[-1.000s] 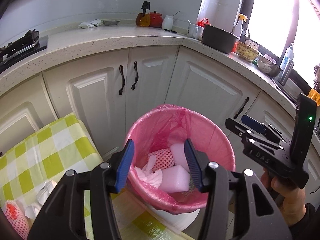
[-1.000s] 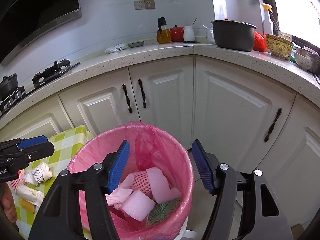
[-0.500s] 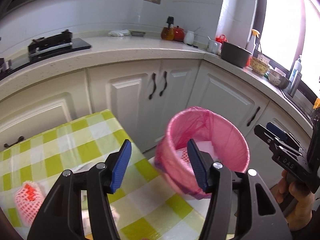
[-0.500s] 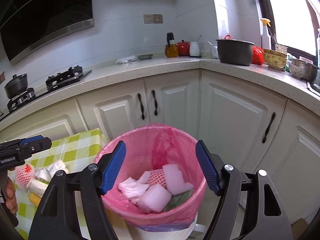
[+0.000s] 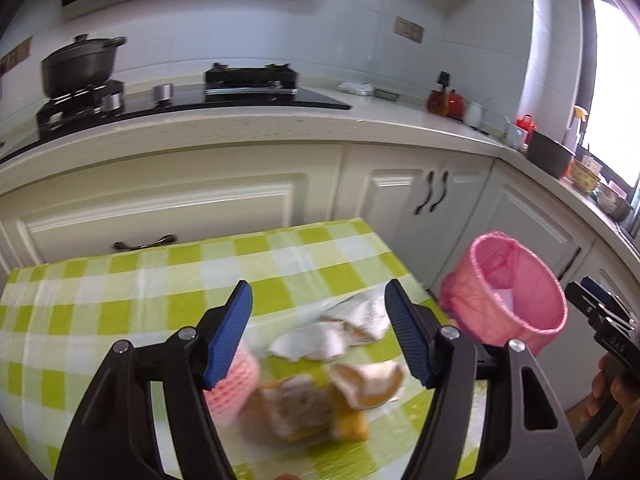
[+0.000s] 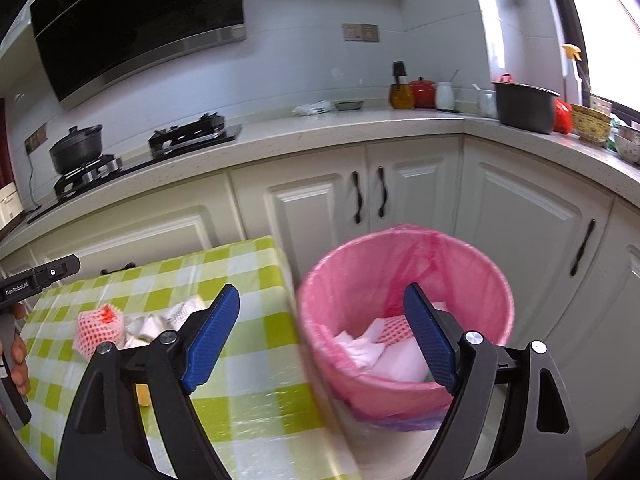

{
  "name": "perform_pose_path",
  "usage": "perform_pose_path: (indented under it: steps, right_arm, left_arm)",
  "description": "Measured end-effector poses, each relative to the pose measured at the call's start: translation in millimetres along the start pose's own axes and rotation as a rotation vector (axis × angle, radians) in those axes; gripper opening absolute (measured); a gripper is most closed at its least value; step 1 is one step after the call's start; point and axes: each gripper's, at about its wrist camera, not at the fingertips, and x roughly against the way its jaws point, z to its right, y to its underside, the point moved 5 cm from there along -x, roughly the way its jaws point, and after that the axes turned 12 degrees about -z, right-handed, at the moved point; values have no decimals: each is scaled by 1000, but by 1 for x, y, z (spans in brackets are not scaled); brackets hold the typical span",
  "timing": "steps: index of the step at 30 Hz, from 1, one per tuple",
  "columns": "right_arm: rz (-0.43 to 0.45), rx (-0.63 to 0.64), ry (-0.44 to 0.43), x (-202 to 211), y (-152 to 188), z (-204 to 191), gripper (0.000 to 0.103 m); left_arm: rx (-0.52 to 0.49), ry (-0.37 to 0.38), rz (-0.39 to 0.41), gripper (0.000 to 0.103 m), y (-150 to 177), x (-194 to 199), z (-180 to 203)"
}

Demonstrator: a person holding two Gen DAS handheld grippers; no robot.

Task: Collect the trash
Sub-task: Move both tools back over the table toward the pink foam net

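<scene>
A bin lined with a pink bag [image 6: 404, 316] stands on the floor beside the table and holds white foam pieces and a red-and-white net. On the green checked tablecloth [image 5: 120, 300] lies a heap of trash: crumpled white wrappers [image 5: 332, 336], a pink foam net [image 5: 232, 384] and a blurred yellow-brown packet [image 5: 308, 408]. My left gripper [image 5: 318, 336] hangs above this heap, jaws opening, nothing between them. My right gripper [image 6: 320, 340] hovers over the gap between table edge and bin, jaws opening and empty. The net [image 6: 98, 328] and wrappers [image 6: 160, 320] also show in the right wrist view.
White cabinets [image 6: 320, 208] and a stone counter [image 6: 360, 128] run behind, with a gas hob [image 5: 250, 80], a black pot [image 5: 80, 68], jars and a dark pot [image 6: 524, 106]. The other gripper with a hand [image 5: 608, 380] shows at the right edge, the left one [image 6: 16, 320] at the left edge.
Both grippers have swung away from the bin toward the table and their jaws stand wider. The left one now faces the trash heap instead of the bin's inside.
</scene>
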Motion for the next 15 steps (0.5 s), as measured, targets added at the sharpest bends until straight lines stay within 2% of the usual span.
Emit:
perform_pose_path:
  steps: [6, 15]
  right_arm:
    - [-27, 68, -54, -5, 10, -50, 83]
    - [-95, 255, -107, -24, 42, -138, 84]
  left_arm:
    - [57, -48, -18, 69, 23, 0, -47]
    - [119, -43, -62, 73, 43, -14, -82]
